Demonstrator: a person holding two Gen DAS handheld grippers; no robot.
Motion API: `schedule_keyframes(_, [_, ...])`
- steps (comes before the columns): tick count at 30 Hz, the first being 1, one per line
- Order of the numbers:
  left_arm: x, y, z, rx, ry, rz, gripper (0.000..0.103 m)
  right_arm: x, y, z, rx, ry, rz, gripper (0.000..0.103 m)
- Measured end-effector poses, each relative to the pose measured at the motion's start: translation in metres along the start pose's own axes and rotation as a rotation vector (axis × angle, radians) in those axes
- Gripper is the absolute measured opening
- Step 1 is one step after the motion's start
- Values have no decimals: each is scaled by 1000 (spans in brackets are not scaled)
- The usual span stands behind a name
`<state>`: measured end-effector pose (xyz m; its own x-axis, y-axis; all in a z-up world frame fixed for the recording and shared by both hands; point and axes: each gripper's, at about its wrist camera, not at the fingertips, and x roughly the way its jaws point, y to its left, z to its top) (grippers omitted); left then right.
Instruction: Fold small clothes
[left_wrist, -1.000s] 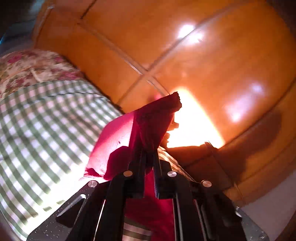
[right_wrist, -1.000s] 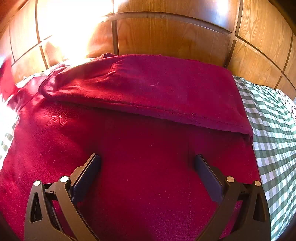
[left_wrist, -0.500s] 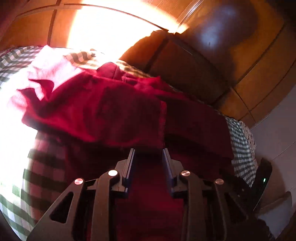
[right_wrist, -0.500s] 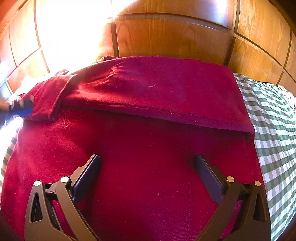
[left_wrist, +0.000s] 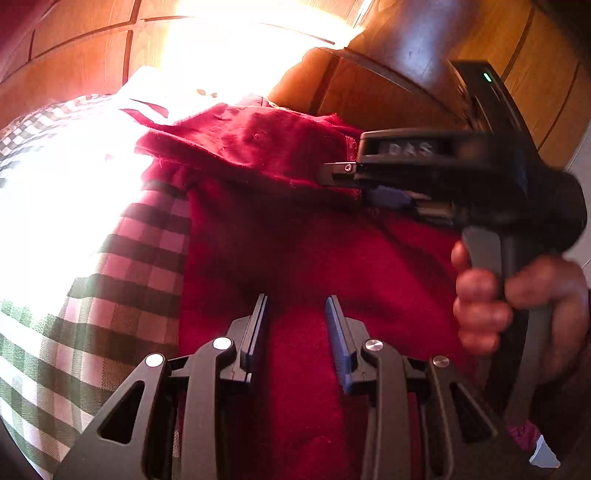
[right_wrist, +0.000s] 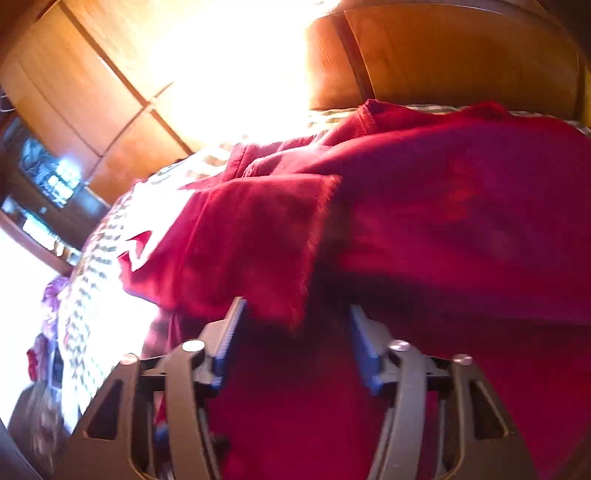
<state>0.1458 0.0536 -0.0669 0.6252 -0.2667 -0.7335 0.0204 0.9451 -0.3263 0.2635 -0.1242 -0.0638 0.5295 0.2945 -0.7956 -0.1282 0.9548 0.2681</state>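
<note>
Released sleeve flap now lies folded on the red garment (left_wrist: 303, 236) ahead of the left gripper (left_wrist: 297, 310), narrowly parted, empty; right gripper (right_wrist: 295, 317), just narrowing, empty above it. Next fold pending.

Bedroom: checked bedsheet (left_wrist: 122, 280), wooden headboard (left_wrist: 388, 88)

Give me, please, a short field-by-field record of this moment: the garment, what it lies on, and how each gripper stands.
garment: red garment, partly folded, a flap laid over its far part
surface: green checked cloth
backdrop: wooden panels
left gripper: jaws just opening, apart over the garment, nothing pinched
right gripper: jaws just closing, still apart over the flap's near edge
hand: holds the right gripper's handle
</note>
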Motion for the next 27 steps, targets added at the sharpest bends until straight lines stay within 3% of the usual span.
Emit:
schedule_keyframes(2, [1,2,-1,-8,-5,-10,31,-2,14,10,-42,1,-21,4])
schedule_keyframes(7, [-1,0,-4,-8,-10,-12,31,-90,41,33,-202,-277,-88,4])
schedule_keyframes(11, [-1,-1,-11,-7,-13,-10,31,-149,7,43,-188,-405,-186,4])
schedule_keyframes(15, [0,0,-12,-3,-13,-2,31,-156,-57,43,-84,-385,-286,4])
schedule_keyframes(21, [2,-2,-7,-2,4,10,31,-124,-150,16,100,-262,-432,4])
schedule_keyframes(24, [-3,-4,2,-19,36,7,31,-96,-170,8,145,-190,-458,4])
schedule_keyframes(27, [-15,11,22,-91,13,-20,35,-93,-173,3,146,-203,-458,4])
